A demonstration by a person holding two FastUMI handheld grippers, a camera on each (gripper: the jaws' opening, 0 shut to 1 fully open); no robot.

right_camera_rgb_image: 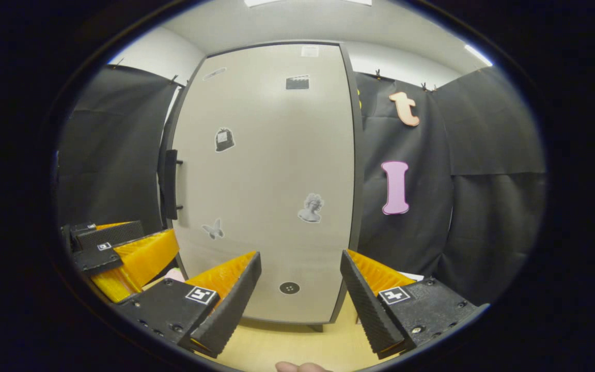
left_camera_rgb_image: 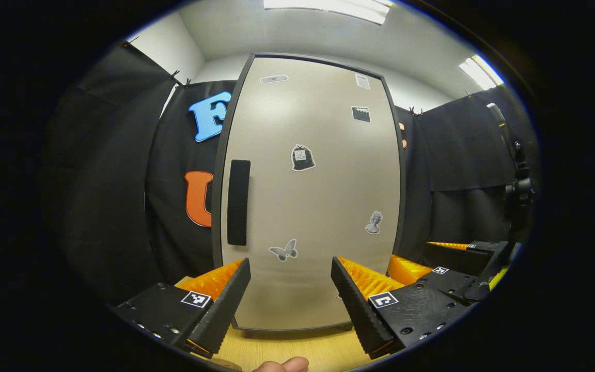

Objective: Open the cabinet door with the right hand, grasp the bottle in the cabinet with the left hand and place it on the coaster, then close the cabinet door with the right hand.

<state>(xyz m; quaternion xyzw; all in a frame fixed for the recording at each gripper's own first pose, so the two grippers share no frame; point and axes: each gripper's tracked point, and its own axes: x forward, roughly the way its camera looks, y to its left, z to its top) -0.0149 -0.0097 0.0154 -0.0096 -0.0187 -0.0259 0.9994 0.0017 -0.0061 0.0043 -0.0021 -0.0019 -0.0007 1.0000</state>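
Beige cabinet door [left_camera_rgb_image: 308,196] closed, contents hidden; left gripper [left_camera_rgb_image: 291,289], right gripper [right_camera_rgb_image: 300,289] fingers spread, empty.

Smooth matt cabinet door [left_camera_rgb_image: 308,196] stands on a light wood-look tabletop [left_camera_rgb_image: 297,349].

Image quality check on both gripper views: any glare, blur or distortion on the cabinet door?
Left gripper view: the cabinet door bows outward from fisheye, with soft glare near its top; stickers stay sharp. Right gripper view: same bowing, even light, the handle crisp; ceiling light blown out at the top edge.
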